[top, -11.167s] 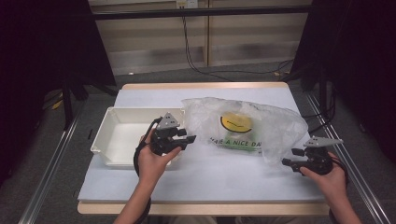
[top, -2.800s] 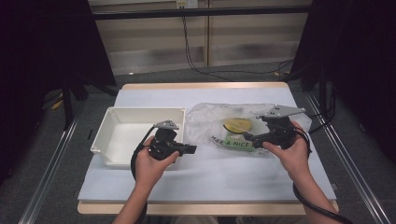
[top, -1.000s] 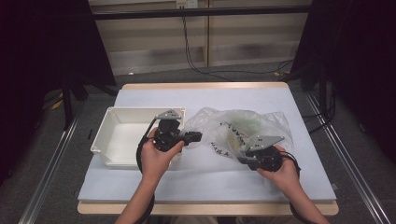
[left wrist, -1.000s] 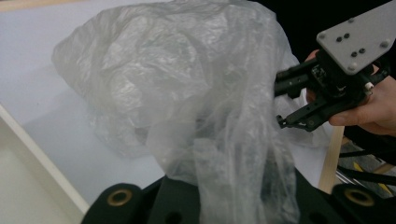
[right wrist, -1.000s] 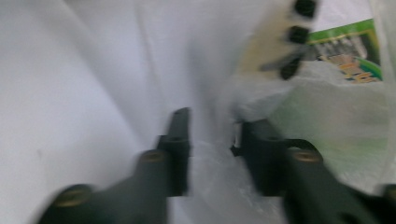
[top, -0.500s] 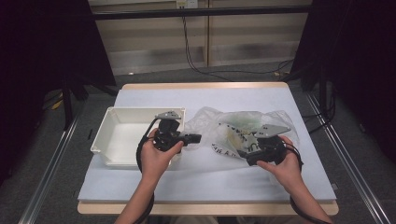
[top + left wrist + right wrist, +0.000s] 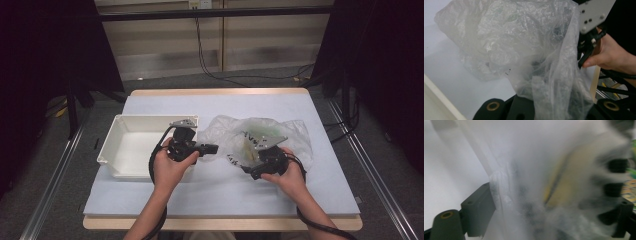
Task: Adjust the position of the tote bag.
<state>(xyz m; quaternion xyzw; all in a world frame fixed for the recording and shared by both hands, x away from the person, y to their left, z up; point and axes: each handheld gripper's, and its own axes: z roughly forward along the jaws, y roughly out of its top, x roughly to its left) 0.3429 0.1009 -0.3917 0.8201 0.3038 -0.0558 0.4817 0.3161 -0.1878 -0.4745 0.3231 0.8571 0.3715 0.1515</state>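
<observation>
A clear plastic bag [image 7: 272, 131] with a yellow face print lies crumpled on the right half of the table. My left gripper [image 7: 212, 148] is level beside the tray and shut on the bag's left edge. In the left gripper view the film [image 7: 511, 37] bunches out from between the closed jaws of that gripper [image 7: 549, 110]. My right gripper [image 7: 251, 173] is at the bag's near side. Its jaws have just been opening wide, then eased in slightly. In the right gripper view they [image 7: 549, 215] stand far apart, with blurred film [image 7: 524, 157] and the yellow print [image 7: 574, 175] loose between them.
A white rectangular tray [image 7: 120, 152] sits at the table's left, just behind my left hand. The pale blue table top [image 7: 225, 107] runs bare behind the bag. The person's right hand [image 7: 611, 55] and the right gripper's grey plate [image 7: 594, 12] show past the bag in the left gripper view.
The right gripper let go of the bag as its jaws opened, and it shifted a little to the left along the bag's near side. The left gripper stayed put, still gripping.
</observation>
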